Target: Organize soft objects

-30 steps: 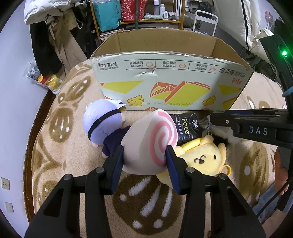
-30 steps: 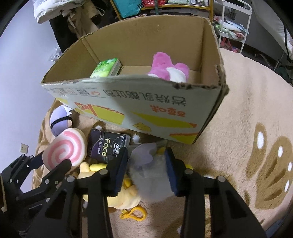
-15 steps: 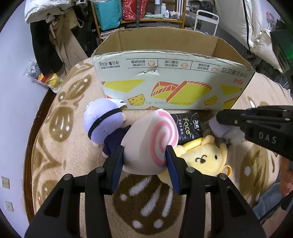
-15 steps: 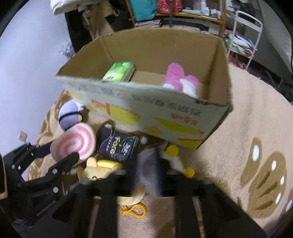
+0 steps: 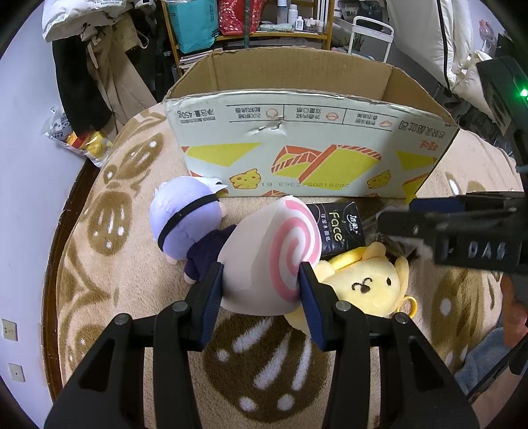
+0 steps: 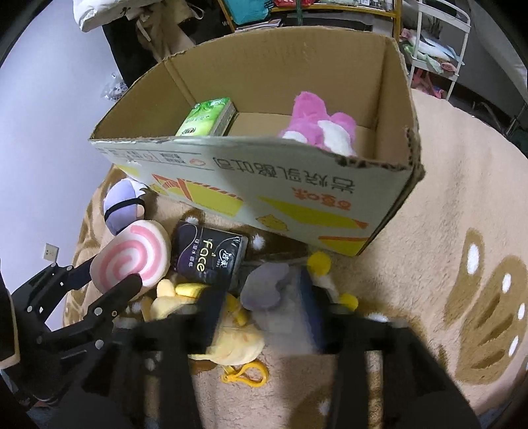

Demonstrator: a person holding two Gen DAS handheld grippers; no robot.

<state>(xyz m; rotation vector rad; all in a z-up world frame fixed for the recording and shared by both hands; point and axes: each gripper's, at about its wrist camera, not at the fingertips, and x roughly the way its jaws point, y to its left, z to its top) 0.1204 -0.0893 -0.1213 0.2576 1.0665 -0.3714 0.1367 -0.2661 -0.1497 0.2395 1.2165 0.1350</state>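
Note:
My left gripper (image 5: 260, 297) is shut on a pink-swirl roll cushion (image 5: 270, 254), also in the right wrist view (image 6: 132, 254), low over the rug. My right gripper (image 6: 264, 307) is shut on a grey plush (image 6: 274, 297) and holds it in front of the open cardboard box (image 6: 297, 194), seen too in the left wrist view (image 5: 310, 155). On the rug lie a yellow dog plush (image 5: 359, 283), a black Face tissue pack (image 6: 211, 254) and a lavender-haired doll (image 5: 184, 217). In the box are a pink plush (image 6: 316, 128) and a green tissue pack (image 6: 208, 117).
Everything sits on a tan rug with brown paw prints (image 6: 462, 231). A wall (image 5: 26, 198) runs along the left. Hanging clothes (image 5: 85, 72), shelves with bags (image 5: 231, 19) and a white cart (image 6: 435, 39) stand behind the box.
My right gripper has lifted with the grey plush and drawn back a little from the box; its view is blurred by motion. My left gripper still holds the swirl cushion, hardly moved.

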